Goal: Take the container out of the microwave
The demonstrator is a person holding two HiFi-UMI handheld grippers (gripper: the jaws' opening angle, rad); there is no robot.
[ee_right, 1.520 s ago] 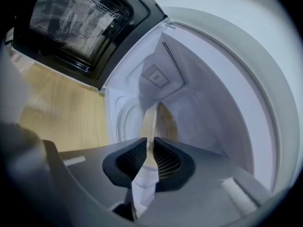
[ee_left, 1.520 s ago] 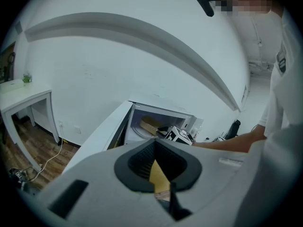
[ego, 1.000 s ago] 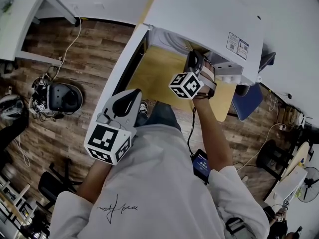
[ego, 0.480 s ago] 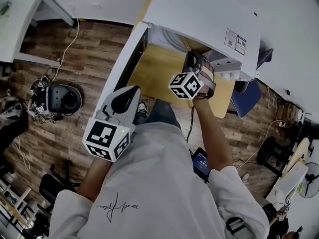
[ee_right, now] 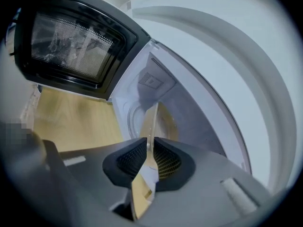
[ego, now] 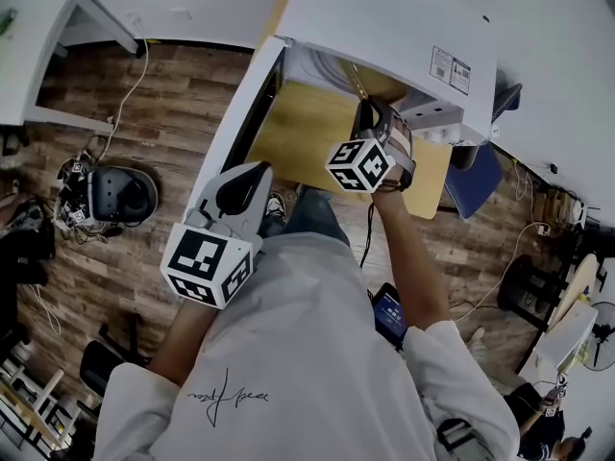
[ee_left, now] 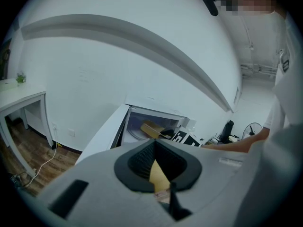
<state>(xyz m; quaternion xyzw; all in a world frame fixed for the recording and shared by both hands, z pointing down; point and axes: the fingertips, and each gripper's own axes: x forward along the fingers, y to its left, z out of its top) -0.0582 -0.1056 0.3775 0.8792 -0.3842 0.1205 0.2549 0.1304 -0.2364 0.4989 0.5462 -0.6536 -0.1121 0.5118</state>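
Note:
The white microwave (ego: pixel 384 27) stands on a wooden table (ego: pixel 298 133) with its door (ee_right: pixel 71 41) swung open to the left. My right gripper (ee_right: pixel 150 148) is at the oven's mouth (ego: pixel 377 115), shut on the thin upright rim of a tan container (ee_right: pixel 150 122). The rest of that container reaches back into the cavity. From the left gripper view the container (ee_left: pixel 150 128) shows as a brown box inside the oven. My left gripper (ego: pixel 245 185) hangs back by the table's near edge, jaws shut (ee_left: pixel 154 148) with nothing in them.
The open door (ego: pixel 240 113) juts out along the table's left side, close to the left gripper. A blue chair (ego: pixel 476 176) stands at the right. A dark headset and cables (ego: pixel 120 190) lie on the wood floor, and a white desk (ego: pixel 38 27) fills the upper left.
The right gripper has drawn back slightly from the microwave mouth, still shut on the container's rim. The left gripper has stayed where it was.

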